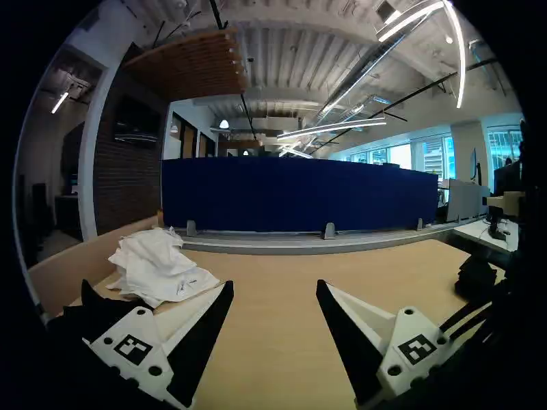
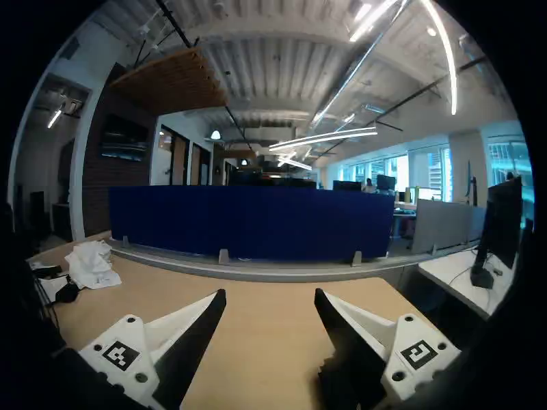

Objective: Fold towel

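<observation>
While the left gripper [image 1: 273,307] hangs low over the wooden table [image 1: 287,342], the left gripper view shows its two fingers spread wide apart with nothing between them, only bare tabletop in the gap. The towel [image 1: 161,266], white and crumpled into a loose heap, lies on the table ahead and to the left, just beyond the tip of the left finger and apart from it. Farther ahead, a blue partition [image 1: 301,195] runs along the table's far edge. Off to the right, near the table's edge, sits a dark object [image 1: 476,273] too shadowed to identify.

In the right gripper view, the right gripper [image 2: 270,307] also stands open above the table [image 2: 267,355], its fingers well apart and holding nothing. From here the towel [image 2: 92,263] lies far off to the left and ahead, well clear of both fingers, still a rumpled pile. The blue partition [image 2: 253,222] crosses straight ahead. To the right, a monitor [image 2: 502,219] stands on a neighbouring desk [image 2: 458,273].
</observation>
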### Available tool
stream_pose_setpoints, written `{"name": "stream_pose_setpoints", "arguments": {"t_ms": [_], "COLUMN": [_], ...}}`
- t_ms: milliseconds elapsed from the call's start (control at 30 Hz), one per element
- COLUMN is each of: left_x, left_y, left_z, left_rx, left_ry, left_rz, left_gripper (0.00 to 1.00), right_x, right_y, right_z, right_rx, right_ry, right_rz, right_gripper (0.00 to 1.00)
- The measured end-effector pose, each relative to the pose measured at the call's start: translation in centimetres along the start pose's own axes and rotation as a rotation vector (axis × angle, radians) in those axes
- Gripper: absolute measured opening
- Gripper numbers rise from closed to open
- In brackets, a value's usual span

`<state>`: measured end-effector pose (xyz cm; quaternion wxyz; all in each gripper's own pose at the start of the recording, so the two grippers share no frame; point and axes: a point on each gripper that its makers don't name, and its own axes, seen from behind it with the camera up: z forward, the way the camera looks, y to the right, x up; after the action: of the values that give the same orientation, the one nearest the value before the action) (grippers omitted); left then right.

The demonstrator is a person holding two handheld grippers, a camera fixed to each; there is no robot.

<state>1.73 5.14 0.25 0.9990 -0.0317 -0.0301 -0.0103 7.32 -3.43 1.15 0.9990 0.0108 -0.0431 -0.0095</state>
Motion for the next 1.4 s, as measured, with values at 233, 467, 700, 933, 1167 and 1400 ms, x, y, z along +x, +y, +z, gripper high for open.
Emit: {"name": "stream_pose_setpoints", "arguments": {"t_ms": [233, 467, 700, 933, 1167, 1400], "left_x": [-2.2, -3.7, -4.2, -5.5, -6.7, -6.8], "left_y": [-0.4, -1.1, -1.9, -2.9, -3.3, -3.6], "left_z": [0.5, 0.7, 1.2, 1.4, 1.4, 1.0], "left_rx": [0.014, 0.027, 0.033, 0.04, 0.047, 0.056], "left_ry": [0.012, 0.033, 0.058, 0.064, 0.064, 0.075], "left_rz": [-0.003, 0.01, 0.026, 0.035, 0.035, 0.039], "left_gripper": [0.89, 0.89, 0.89, 0.89, 0.89, 0.89], "right_x": [-0.4, -0.9, -1.3, -2.3, -3.5, -4.3], "right_y": [-0.6, -1.3, -1.8, -1.1, -0.1, 0.6], "right_z": [0.4, 0.9, 1.3, 1.6, 1.9, 1.9], "right_rx": [0.004, 0.01, 0.003, -0.017, -0.039, -0.047], "right_ry": [0.009, 0.0, 0.003, 0.0, -0.004, -0.013], "right_rz": [-0.001, -0.029, -0.015, -0.008, -0.007, -0.016], "right_gripper": [1.0, 1.0, 1.0, 1.0, 1.0, 1.0]}}
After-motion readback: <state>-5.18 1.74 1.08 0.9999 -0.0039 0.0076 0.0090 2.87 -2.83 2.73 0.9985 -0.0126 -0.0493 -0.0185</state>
